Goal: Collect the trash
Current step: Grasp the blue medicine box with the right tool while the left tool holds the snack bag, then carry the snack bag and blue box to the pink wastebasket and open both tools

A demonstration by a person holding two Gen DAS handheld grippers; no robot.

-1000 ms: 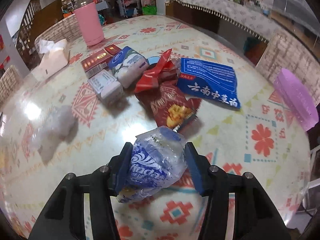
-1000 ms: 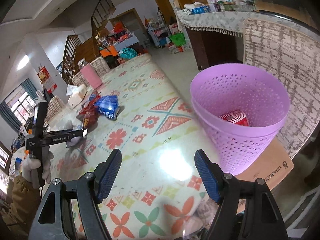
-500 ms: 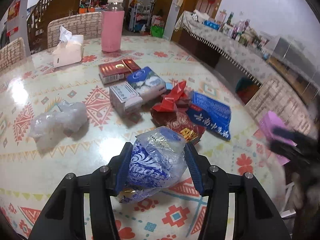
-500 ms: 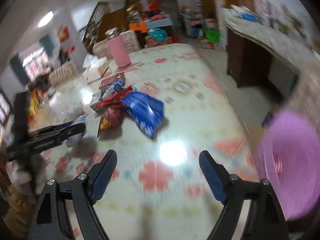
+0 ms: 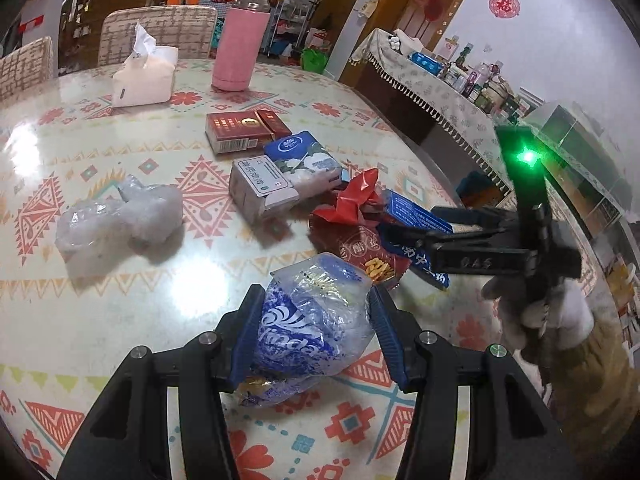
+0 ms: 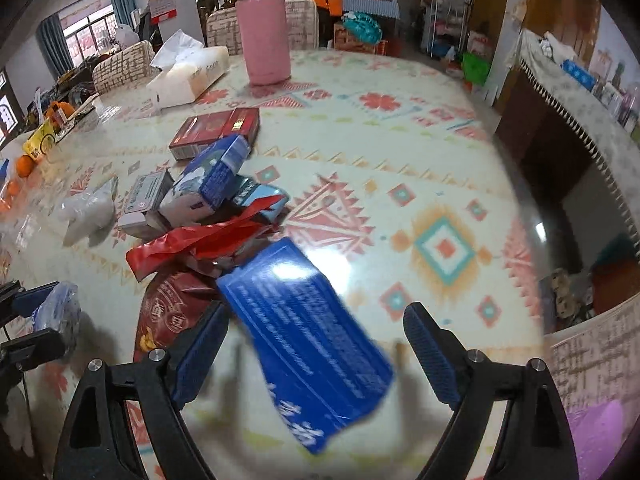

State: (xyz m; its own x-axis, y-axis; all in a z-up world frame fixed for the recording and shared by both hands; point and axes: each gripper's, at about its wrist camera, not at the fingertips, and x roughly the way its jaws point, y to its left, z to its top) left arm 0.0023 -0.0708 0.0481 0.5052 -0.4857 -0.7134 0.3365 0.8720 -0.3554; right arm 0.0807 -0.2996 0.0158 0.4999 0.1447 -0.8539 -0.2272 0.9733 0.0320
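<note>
Littered patterned table (image 5: pixel 100 312), wrappers (image 6: pixel 308 344)

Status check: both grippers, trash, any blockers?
Left gripper shut on crumpled plastic bag. Right gripper open over blue packet. Red wrapper alongside.

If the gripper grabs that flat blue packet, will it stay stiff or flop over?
The blue packet looks thin and flat, so it would probably bend and droop from whichever edge gets pinched. Its glossy surface reflects light, so it may slip on the shiny table. It seems light for its size.
</note>
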